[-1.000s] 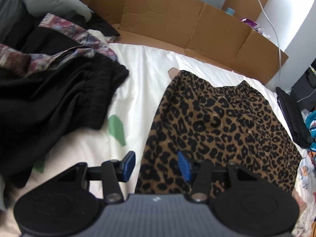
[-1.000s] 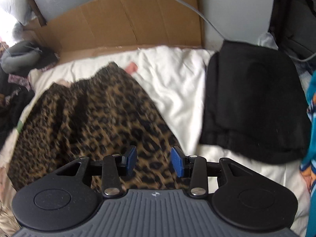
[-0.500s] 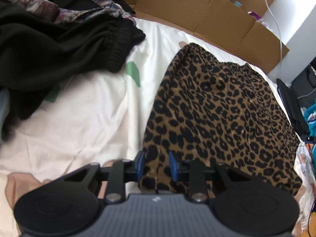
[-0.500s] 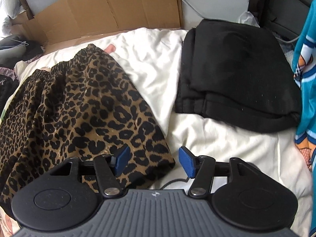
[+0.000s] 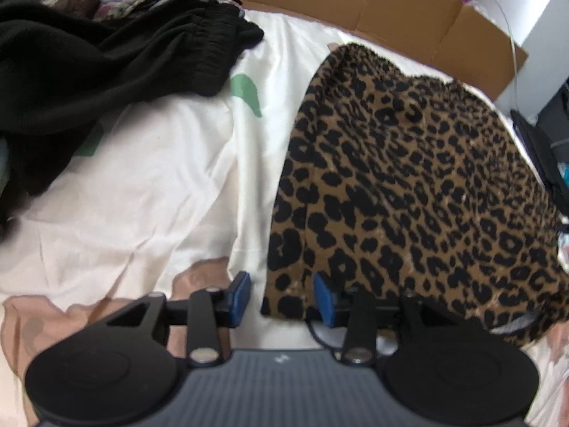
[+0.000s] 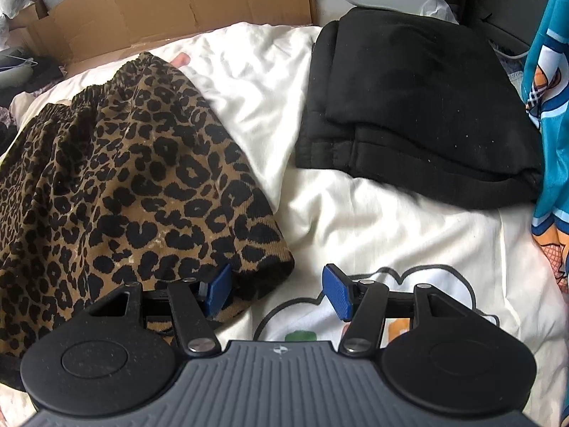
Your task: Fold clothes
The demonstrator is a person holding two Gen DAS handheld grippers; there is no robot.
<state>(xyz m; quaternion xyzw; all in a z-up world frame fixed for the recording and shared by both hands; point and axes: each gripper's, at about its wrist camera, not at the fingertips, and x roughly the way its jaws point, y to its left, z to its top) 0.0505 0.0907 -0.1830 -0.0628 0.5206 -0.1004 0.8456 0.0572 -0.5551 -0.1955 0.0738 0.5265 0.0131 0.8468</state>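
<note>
A leopard-print skirt (image 5: 409, 178) lies flat on the white bed sheet (image 5: 142, 195), waistband at the far side and hem toward me. My left gripper (image 5: 282, 300) hangs low over the hem's left corner. Its jaws are opening, with the corner between them; the left pad stands clear of the cloth. In the right wrist view the skirt (image 6: 124, 178) fills the left half. My right gripper (image 6: 277, 291) stands open astride the hem's right corner, its left finger over the fabric and its right finger over bare sheet (image 6: 373, 213).
A loose heap of black and floral clothes (image 5: 89, 71) lies left of the skirt. A folded black garment (image 6: 409, 106) rests to its right, with a teal printed cloth (image 6: 547, 106) at the right edge. Flattened cardboard (image 6: 160, 10) lines the bed's far side.
Both grippers have sunk toward the skirt's near hem. The left jaws narrowed around the left corner, then widened again. The right jaws spread wider and now straddle the right corner.
</note>
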